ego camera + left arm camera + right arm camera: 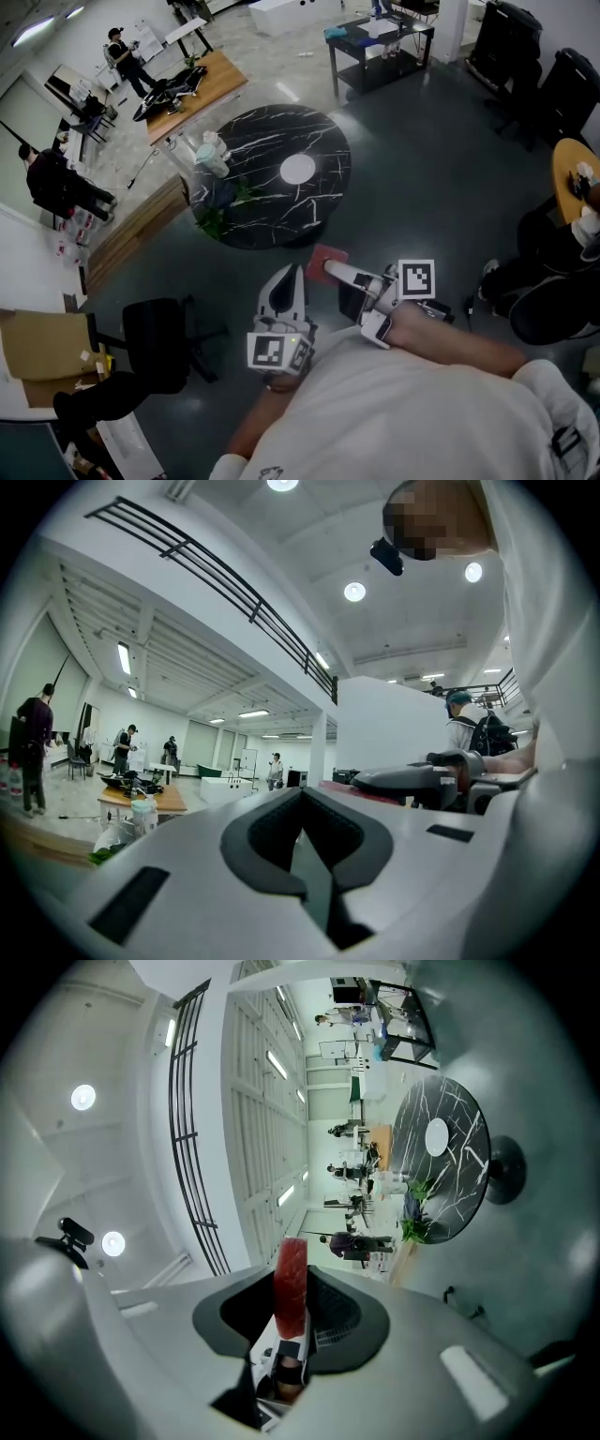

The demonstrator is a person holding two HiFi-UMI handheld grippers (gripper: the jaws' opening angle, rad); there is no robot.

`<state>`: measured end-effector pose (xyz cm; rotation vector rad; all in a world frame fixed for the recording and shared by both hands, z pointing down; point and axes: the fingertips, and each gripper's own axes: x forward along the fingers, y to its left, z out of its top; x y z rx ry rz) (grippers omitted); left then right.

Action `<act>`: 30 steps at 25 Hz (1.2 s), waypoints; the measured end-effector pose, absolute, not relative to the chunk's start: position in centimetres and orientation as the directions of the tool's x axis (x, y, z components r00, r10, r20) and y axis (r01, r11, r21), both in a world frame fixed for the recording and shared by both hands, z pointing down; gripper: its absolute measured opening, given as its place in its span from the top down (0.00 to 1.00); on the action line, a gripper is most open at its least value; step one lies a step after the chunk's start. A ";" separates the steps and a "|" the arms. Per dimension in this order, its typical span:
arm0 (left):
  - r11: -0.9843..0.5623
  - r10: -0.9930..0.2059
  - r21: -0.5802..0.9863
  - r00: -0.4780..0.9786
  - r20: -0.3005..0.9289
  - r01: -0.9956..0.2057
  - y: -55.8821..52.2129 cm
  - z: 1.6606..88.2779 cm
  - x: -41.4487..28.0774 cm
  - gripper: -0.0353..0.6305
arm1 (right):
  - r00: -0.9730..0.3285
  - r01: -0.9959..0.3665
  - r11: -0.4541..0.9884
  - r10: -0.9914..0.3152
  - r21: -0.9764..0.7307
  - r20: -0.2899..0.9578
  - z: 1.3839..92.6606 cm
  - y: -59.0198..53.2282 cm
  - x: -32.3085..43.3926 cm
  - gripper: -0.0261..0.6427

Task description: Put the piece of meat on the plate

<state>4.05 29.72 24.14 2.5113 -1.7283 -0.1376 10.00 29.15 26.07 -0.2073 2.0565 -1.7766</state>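
A flat red piece of meat (328,255) sticks out edge-on between the jaws of my right gripper (330,269), which is shut on it; the right gripper view shows the slab (290,1274) upright between the pads. The white plate (298,169) lies in the middle of a round black marble table (253,220) ahead of both grippers, also seen far off as the plate (436,1135) in the right gripper view. My left gripper (289,275) is held beside the right one, jaws together and holding nothing (305,827). Both hang over the grey floor, short of the table.
A clear bottle and bag (211,155) and green leaves (220,214) sit at the table's left edge. A black office chair (155,342) stands at lower left, a wooden table (192,89) and black cart (380,47) beyond. A seated person (553,272) is at right.
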 end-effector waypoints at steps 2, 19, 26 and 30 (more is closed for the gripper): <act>-0.342 -0.939 0.126 0.343 -0.017 -0.931 28.8 24.6 5.1 0.94 | -0.908 0.153 0.178 -0.364 -0.972 -0.210 26.4 28.2 11.0 0.83; -0.452 -0.890 0.158 0.456 -0.009 -0.878 20.2 25.9 11.7 0.94 | -0.849 0.135 0.173 -0.487 -0.976 -0.204 27.5 20.9 18.6 0.83; -0.539 -0.839 0.155 0.545 -0.010 -0.828 16.8 25.9 14.3 0.94 | -0.797 0.104 0.189 -0.571 -0.976 -0.195 27.5 18.7 21.1 0.83; -0.551 -0.830 0.166 0.558 -0.006 -0.818 15.1 26.2 13.8 0.94 | -0.789 0.094 0.181 -0.586 -0.979 -0.184 27.7 17.1 20.6 0.83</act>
